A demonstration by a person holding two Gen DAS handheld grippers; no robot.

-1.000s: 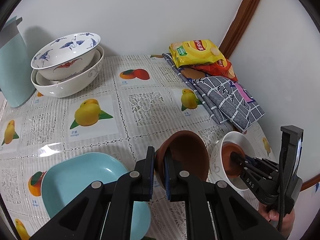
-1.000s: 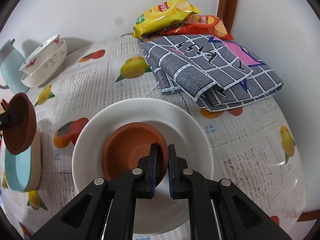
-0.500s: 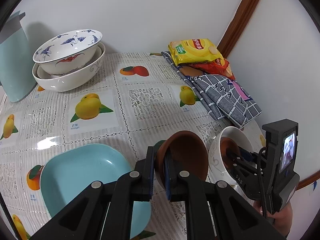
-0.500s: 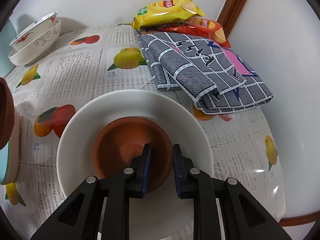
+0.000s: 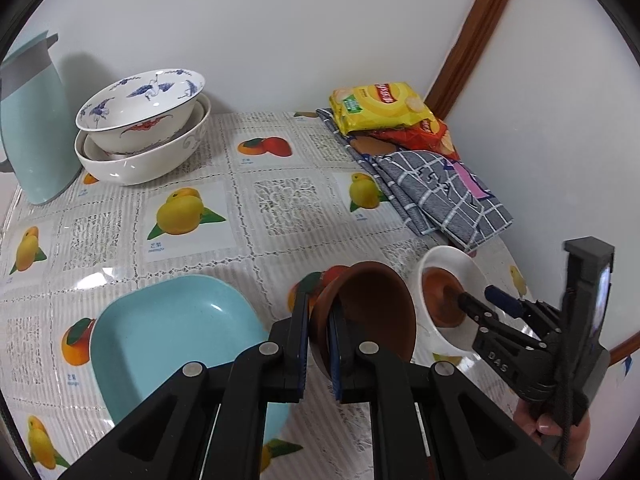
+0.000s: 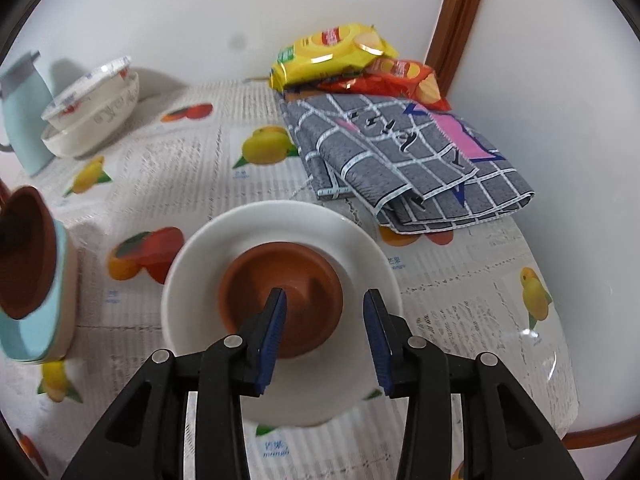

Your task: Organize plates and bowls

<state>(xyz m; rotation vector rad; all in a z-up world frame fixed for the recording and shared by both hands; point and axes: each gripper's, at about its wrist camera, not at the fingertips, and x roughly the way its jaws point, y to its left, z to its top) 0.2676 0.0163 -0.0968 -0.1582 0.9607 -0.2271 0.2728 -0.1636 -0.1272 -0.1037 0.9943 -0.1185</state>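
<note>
My left gripper (image 5: 319, 304) is shut on the rim of a brown bowl (image 5: 372, 312), which it holds tilted in the air beside a light blue square plate (image 5: 168, 328). The same bowl (image 6: 24, 252) shows at the left edge of the right wrist view. A second, smaller brown bowl (image 6: 280, 276) sits inside a white plate (image 6: 280, 220) on the fruit-print tablecloth. My right gripper (image 6: 325, 296) hovers over that bowl's near rim. Its jaws are opening and its pads touch nothing. In the left wrist view my right gripper (image 5: 476, 294) is at the white plate (image 5: 452, 264).
Two stacked white bowls (image 5: 140, 132) and a teal jug (image 5: 32, 128) stand at the back left. Snack bags (image 5: 380, 108) and a folded checked cloth (image 5: 432, 192) lie at the back right by the wall. The table's edge runs close behind the white plate on the right.
My right gripper's jaws let go of the small brown bowl's rim, spread apart and drew back a little. The left gripper, still holding its bowl, rose slightly.
</note>
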